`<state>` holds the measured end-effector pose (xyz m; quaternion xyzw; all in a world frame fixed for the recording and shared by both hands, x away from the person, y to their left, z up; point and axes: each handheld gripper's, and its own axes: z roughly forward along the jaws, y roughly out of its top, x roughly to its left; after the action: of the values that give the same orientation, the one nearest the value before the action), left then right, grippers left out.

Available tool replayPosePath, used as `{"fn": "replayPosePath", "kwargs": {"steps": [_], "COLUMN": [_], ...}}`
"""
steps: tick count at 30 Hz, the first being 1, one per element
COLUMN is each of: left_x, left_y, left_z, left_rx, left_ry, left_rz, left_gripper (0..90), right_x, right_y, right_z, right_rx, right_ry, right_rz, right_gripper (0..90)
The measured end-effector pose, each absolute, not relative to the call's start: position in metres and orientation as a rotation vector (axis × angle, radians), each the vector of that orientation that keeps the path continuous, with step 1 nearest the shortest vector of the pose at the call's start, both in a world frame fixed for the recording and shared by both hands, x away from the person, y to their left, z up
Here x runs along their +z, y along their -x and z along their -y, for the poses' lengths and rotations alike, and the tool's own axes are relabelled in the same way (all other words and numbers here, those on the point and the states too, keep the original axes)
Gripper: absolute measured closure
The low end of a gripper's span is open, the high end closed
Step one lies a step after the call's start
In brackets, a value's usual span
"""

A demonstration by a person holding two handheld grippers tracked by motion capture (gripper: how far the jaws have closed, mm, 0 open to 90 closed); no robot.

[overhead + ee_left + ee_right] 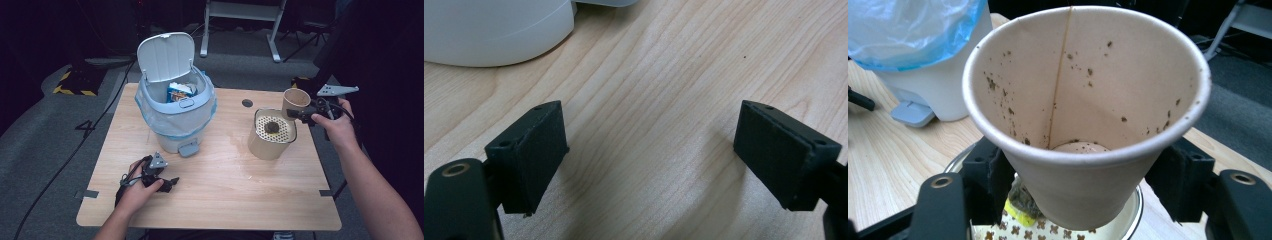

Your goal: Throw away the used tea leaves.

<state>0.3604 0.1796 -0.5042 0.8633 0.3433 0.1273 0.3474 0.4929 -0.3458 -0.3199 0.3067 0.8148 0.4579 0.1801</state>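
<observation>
Nearest me, my left gripper (167,184) sits low over the wooden table (220,190) at the near left, the hand wrapped round its body. In the left gripper view its two black pads (534,152) stand wide apart with nothing but bare wood grain between them — it holds nothing.

Further out on the left stands the pale pedal bin (176,117), its lid (166,55) tipped up and back, a blue-edged plastic liner (172,125) folded over the rim and some printed packaging (180,91) lying inside. The foot pedal (188,148) faces my side.

To the right, about level with the bin, is a round cream canister (267,142) capped by a perforated strainer plate (280,131), with a dark clump (272,127) resting on that plate.

Just beyond and above the canister's far right edge, my right gripper (301,114) carries a paper cup (296,101). In the right gripper view the cup (1083,115) sits between the jaws, one on each side of its lower wall, mouth tilted toward the camera; the inside is flecked with dark specks and otherwise looks emptied. The jaws are only partly closed, and whether the pads truly press the wall I cannot tell. Under the cup a used tea bag with a yellow tag (1020,205) lies on the strainer.
</observation>
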Motion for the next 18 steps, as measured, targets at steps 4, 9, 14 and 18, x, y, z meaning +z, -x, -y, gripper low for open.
{"fn": "replayPosePath", "kwargs": {"steps": [4, 9, 14, 18], "left_x": [-0.504, -0.504, -0.504, -0.504], "left_y": [-0.36, -0.36, -0.36, -0.36], "left_z": [-0.18, -0.18, -0.18, -0.18], "left_rx": [0.33, 0.33, 0.33, 0.33], "left_ry": [-2.239, -2.239, -2.238, -2.238], "left_rz": [-0.891, -0.891, -0.891, -0.891], "left_gripper": [14.0, 14.0, 13.9, 14.0], "right_x": [-0.318, -0.312, -0.305, -0.299], "right_y": [-0.495, -0.494, -0.492, -0.489], "right_z": [0.347, 0.346, 0.341, 0.334], "right_rx": [1.337, 1.309, 1.301, 1.292], "right_ry": [-0.851, -0.82, -0.796, -0.767], "right_rz": [-2.295, -2.292, -2.288, -2.286], "right_gripper": [33.1, 33.0, 33.0, 33.0]}}
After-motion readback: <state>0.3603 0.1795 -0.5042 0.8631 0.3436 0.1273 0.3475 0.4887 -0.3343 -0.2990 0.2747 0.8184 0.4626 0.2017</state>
